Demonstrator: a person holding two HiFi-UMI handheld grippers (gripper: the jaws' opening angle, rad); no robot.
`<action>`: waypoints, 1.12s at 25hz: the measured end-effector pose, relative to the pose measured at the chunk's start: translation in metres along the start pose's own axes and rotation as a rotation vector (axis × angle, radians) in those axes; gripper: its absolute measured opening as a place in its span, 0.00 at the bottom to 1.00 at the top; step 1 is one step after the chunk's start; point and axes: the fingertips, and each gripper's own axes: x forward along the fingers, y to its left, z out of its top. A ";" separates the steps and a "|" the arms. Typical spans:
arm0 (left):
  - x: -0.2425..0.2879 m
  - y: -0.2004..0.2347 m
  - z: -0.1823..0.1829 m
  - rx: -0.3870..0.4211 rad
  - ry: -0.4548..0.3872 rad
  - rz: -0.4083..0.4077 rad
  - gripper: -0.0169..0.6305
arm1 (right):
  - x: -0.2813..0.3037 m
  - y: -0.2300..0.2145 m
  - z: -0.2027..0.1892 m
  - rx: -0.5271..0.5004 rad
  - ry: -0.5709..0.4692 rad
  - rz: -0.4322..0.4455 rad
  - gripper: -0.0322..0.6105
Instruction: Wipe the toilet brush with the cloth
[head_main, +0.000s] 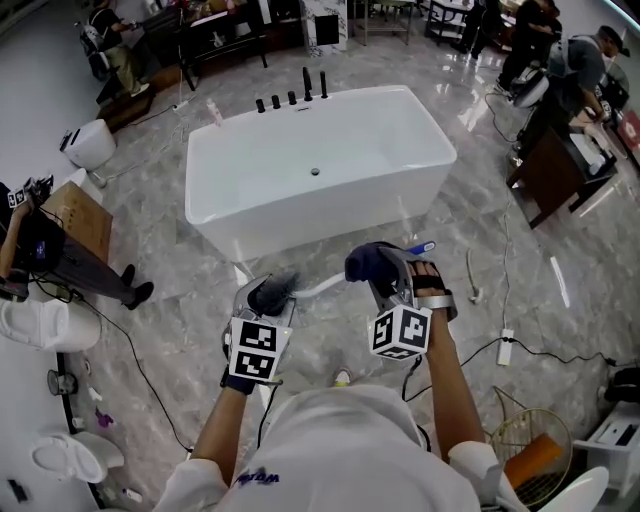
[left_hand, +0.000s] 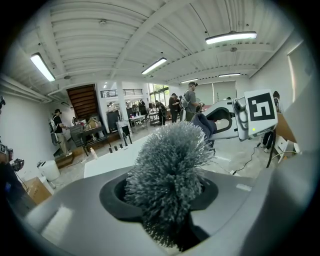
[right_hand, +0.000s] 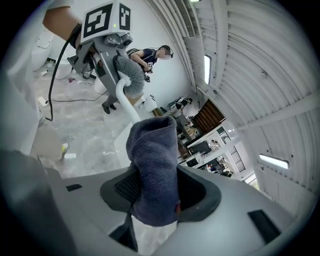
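Altogether, one grey-bristled, white-handled toilet brush (head_main: 275, 292) sat clamped at its head in the left tongs (left_hand: 165, 200); one dark blue terry cloth (head_main: 366, 264) was pinched in the right tongs (right_hand: 157, 197), near one white bathtub (head_main: 300, 215).

The grey marble floor (head_main: 170, 260) carries 1 white bathtub (head_main: 300, 215) and, nearer, 1 white power strip (head_main: 505, 347).

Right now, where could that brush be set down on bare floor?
Bare marble floor lies between the bathtub and the black cable at left; the bathtub is empty too. Crowded: toilets far left, power strip and wire basket at right.
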 end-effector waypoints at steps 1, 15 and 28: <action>0.000 -0.001 0.001 0.002 0.002 -0.002 0.31 | 0.000 -0.002 -0.004 0.012 0.001 0.000 0.37; 0.005 -0.015 0.008 0.038 0.010 -0.024 0.31 | -0.009 -0.011 -0.050 0.041 0.054 -0.011 0.37; 0.007 -0.007 0.000 0.021 0.026 -0.034 0.31 | -0.009 -0.020 -0.075 0.090 0.093 -0.023 0.35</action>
